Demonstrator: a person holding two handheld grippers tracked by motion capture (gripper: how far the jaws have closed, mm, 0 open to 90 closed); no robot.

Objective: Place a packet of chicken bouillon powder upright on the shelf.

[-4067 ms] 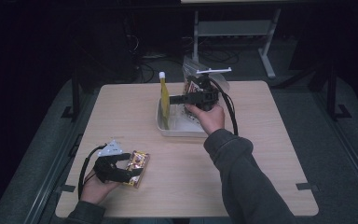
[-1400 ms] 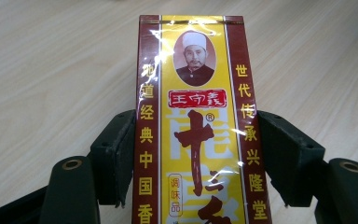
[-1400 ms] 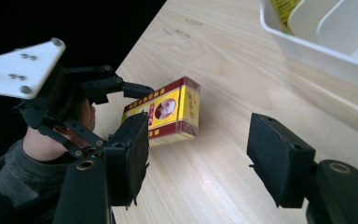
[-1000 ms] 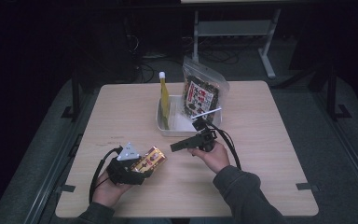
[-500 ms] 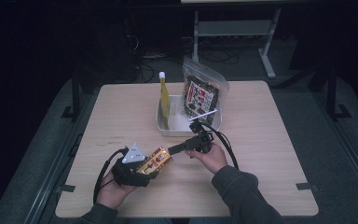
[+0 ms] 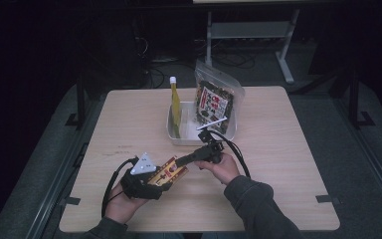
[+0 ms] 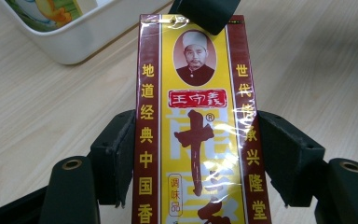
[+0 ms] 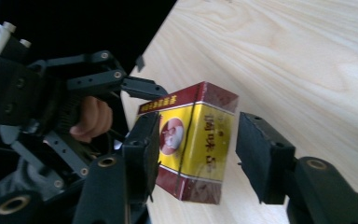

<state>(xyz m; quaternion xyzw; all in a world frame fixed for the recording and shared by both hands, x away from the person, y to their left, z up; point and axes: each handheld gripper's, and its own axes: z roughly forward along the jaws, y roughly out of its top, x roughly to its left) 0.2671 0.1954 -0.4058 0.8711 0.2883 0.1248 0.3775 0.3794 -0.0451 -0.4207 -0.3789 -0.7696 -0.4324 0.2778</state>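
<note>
A red-and-yellow spice box (image 6: 169,172) is clamped by its long sides in my left gripper (image 6: 163,177), near the table's front left. In the left gripper view both pads press on the box (image 7: 196,140), and the left gripper (image 7: 198,158) is shut on it. My right gripper (image 6: 180,161) reaches in from the right. In the right gripper view the right gripper (image 8: 200,154) is open and straddles the free end of the box (image 8: 193,135), with a gap at the right jaw. One right jaw tip (image 7: 205,13) shows over the box's far end.
A white tub (image 6: 201,139) stands at the table's middle back. It holds a yellow bottle (image 6: 175,107) and a clear bag of dark snacks (image 6: 211,102). A corner of the tub (image 7: 74,42) lies just beyond the box. The table drops to a dark floor on all sides.
My right gripper came away from the tub and down to the left, to the box's end. My left gripper carried the box right and toward the table's middle.
</note>
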